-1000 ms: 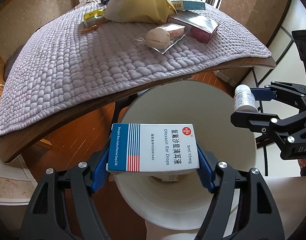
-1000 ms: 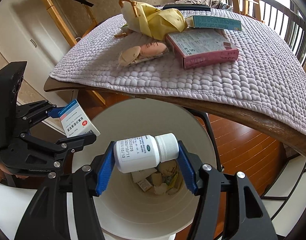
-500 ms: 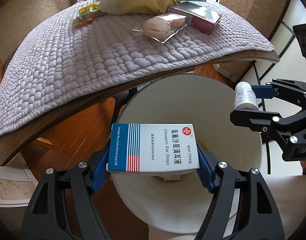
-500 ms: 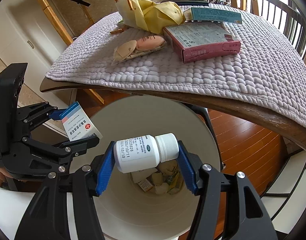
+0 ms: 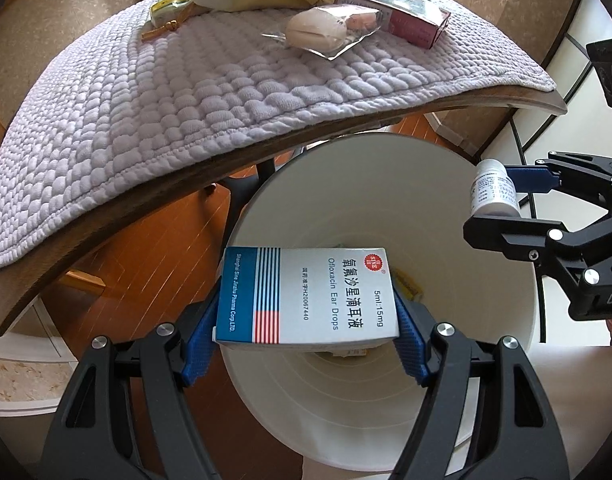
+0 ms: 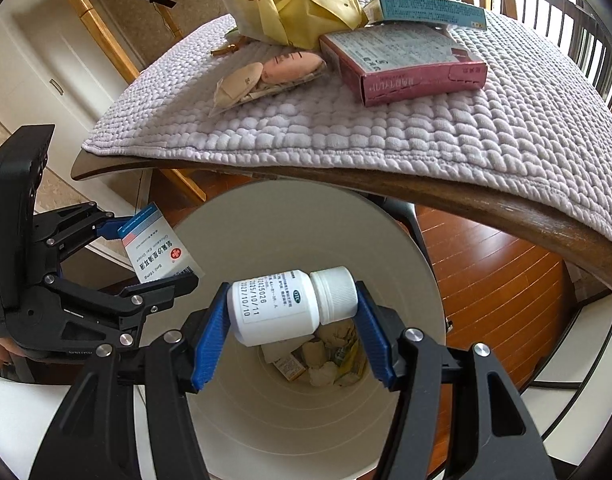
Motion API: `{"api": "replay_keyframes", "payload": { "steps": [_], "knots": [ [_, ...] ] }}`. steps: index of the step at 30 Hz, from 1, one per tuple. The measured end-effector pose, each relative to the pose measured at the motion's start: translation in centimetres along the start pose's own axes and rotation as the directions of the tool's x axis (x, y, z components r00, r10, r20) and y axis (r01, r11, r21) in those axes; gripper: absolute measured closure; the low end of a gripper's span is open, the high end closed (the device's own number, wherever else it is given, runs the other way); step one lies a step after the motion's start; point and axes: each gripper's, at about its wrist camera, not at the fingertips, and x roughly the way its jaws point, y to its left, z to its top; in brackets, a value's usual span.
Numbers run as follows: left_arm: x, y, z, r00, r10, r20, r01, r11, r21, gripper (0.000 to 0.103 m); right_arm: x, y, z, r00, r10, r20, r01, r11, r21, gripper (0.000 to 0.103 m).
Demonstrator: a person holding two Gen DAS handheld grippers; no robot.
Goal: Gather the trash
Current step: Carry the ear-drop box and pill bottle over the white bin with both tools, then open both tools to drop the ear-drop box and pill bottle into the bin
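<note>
The left gripper [image 5: 306, 316] clamps a blue-and-white cardboard ear-drops box [image 5: 308, 294]; the right gripper [image 6: 291, 316] clamps a white plastic pill bottle [image 6: 281, 306]. Both hang over the round white plastic bin [image 6: 306, 420], scraps lying below the pads.

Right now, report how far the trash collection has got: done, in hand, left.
Done: scraps already lie at the bottom of the white round bin. In hand: the left claw grips a blue-and-white ear-drops carton, and the right claw grips a white plastic pill bottle, both over the bin's mouth, unreleased. Left on the lilac quilted mat: a pink box, a yellow bag, a clear snack packet.
</note>
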Motion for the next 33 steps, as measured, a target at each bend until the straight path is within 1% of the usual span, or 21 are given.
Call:
{"api": "replay_keyframes", "payload": {
  "steps": [12, 21, 27, 29, 30, 31, 32, 33],
  "knots": [
    [1.6, 0.2, -0.3, 1.0, 0.001, -0.016, 0.0, 1.0, 0.011, 0.028, 0.7, -0.5, -0.3, 1.0, -0.004, -0.026, 0.004, 1.0, 0.01, 0.044],
    [2.9, -1.0, -0.1, 1.0, 0.003, -0.031, -0.002, 1.0, 0.018, 0.028, 1.4, -0.9, -0.6, 0.999, -0.008, -0.042, 0.009, 1.0, 0.016, 0.044],
    [3.4, -1.1, -0.1, 0.999, -0.003, -0.049, 0.004, 1.0, 0.007, 0.027, 1.5, -1.1, -0.6, 0.999, -0.011, -0.048, 0.012, 1.0, 0.02, 0.044],
    [3.8, -1.2, -0.1, 0.998, -0.013, -0.06, 0.013, 1.0, 0.002, 0.026, 1.4, -1.2, -0.7, 0.999, -0.01, -0.045, 0.011, 1.0, 0.027, 0.043],
    [3.9, -1.3, -0.1, 0.998, -0.015, -0.062, 0.015, 1.0, 0.001, 0.022, 1.4, -1.2, -0.7, 0.999, -0.005, -0.044, 0.006, 0.999, 0.032, 0.039],
    [3.9, -1.3, 0.0, 0.998, -0.012, -0.062, 0.012, 1.0, 0.001, 0.018, 1.3, -1.3, -0.7, 0.999, -0.004, -0.041, 0.005, 0.999, 0.034, 0.032],
    [3.9, -1.4, 0.0, 0.998, -0.008, -0.057, 0.008, 1.0, 0.003, 0.014, 1.1, -1.3, -0.7, 0.999, -0.009, -0.032, 0.01, 0.999, 0.035, 0.029],
    [3.8, -1.6, 0.0, 0.999, -0.009, -0.052, 0.01, 1.0, 0.007, 0.012, 0.9, -1.4, -0.7, 1.0, -0.012, -0.026, 0.013, 0.999, 0.034, 0.027]
  ]
}}
